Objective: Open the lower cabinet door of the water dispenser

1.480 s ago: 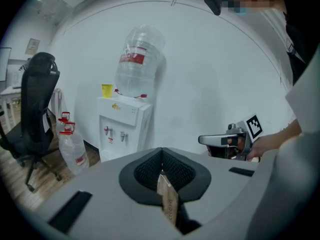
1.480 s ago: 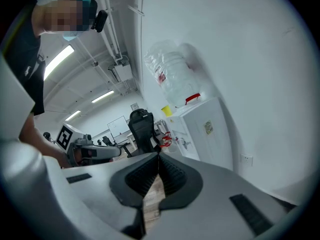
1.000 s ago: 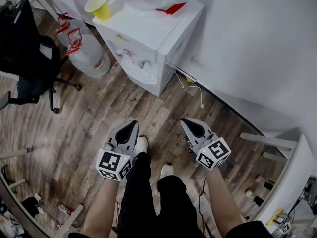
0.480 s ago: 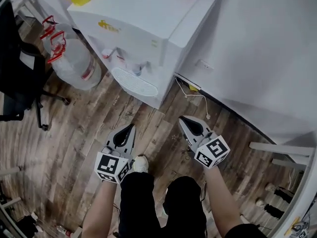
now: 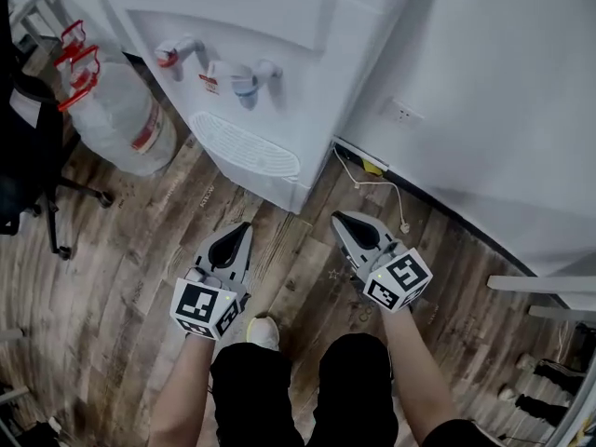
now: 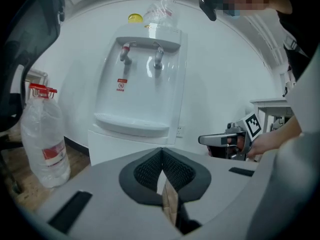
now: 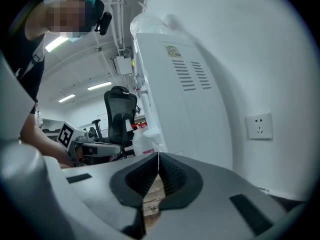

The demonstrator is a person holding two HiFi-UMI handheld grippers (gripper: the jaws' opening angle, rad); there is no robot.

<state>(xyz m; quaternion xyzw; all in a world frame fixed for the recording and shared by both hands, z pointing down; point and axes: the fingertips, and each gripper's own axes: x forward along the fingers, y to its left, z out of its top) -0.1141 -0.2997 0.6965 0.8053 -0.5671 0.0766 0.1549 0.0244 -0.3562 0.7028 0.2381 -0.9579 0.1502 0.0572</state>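
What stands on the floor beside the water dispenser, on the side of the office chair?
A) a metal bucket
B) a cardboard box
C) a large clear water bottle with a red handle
C: a clear water bottle with a red handle stands right next to the white water dispenser; no box or bucket shows there.

Water dispenser (image 5: pixel 251 82) sits against the wall (image 5: pixel 484 82), jug (image 5: pixel 116 124) on the floor (image 5: pixel 140 259) just left of it, chair (image 5: pixel 28 156) further left.
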